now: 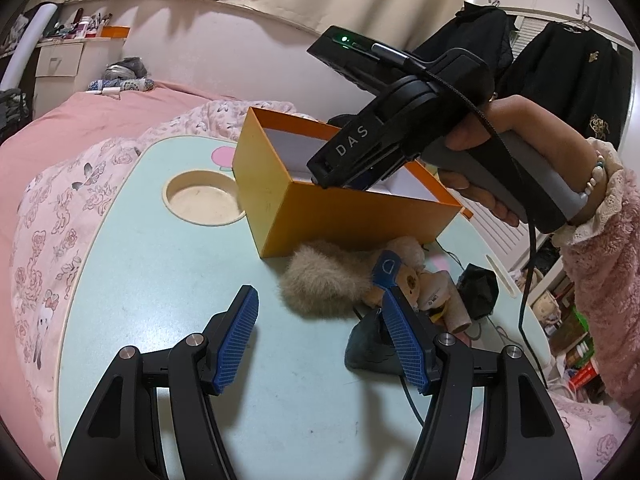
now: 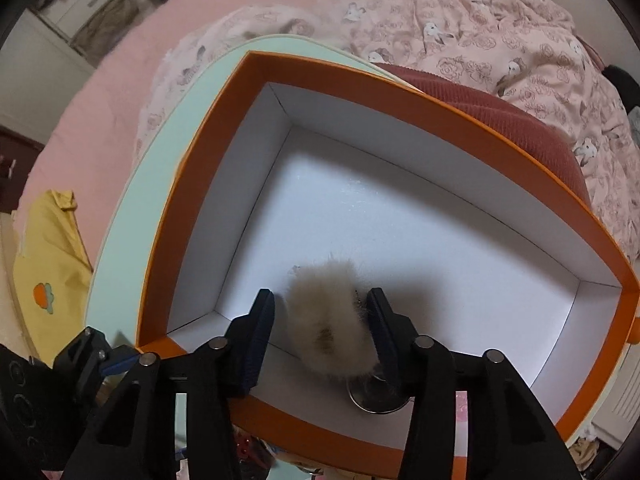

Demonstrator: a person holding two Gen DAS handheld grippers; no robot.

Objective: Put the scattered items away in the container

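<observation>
An orange box with a white inside stands on the pale green table. In the right wrist view my right gripper is over the box, jaws apart. A beige fluffy pompom sits between the fingers, against the right finger and apart from the left one. In the left wrist view the right gripper's body hangs over the box, its fingertips hidden inside. My left gripper is open and empty above the table. A beige fur ball, a small plush bear and a dark pouch lie in front of the box.
A round cup recess is sunk in the table left of the box. A black pouch and a black cable lie at the table's right. Pink floral bedding surrounds the table. A red cushion lies behind the box.
</observation>
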